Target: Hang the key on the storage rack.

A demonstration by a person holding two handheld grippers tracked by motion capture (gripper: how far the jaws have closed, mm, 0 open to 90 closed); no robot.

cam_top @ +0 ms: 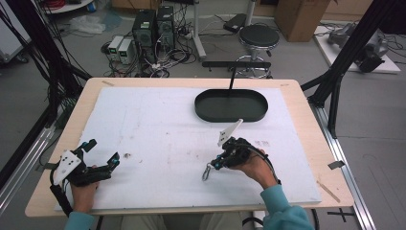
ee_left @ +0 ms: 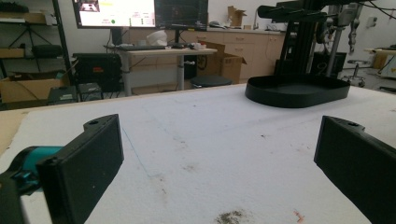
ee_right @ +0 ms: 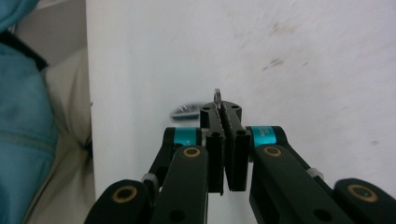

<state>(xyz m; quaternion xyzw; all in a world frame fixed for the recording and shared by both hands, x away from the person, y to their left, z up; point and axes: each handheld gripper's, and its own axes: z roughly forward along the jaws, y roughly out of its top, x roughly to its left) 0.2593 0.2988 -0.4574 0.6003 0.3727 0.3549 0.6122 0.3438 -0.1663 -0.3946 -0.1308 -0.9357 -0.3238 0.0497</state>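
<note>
Judged about halfway: picked up already, not yet delivered. Nearest, right tongs (cam_top: 214, 165) clamped tight on 1 small metal clip (cam_top: 207, 172), held low over the white mat (cam_top: 158, 139) near the bench's (cam_top: 306, 115) front edge. Left tongs (cam_top: 101, 154) spread wide, holding nothing, resting at the front left corner. Farther back, 1 black oval tray (cam_top: 231, 106), nothing inside, well apart from the clip. Left to do, probably: carrying it across and dropping it there. Counted: 2 tongs, 1 clip, 1 tray.
</note>
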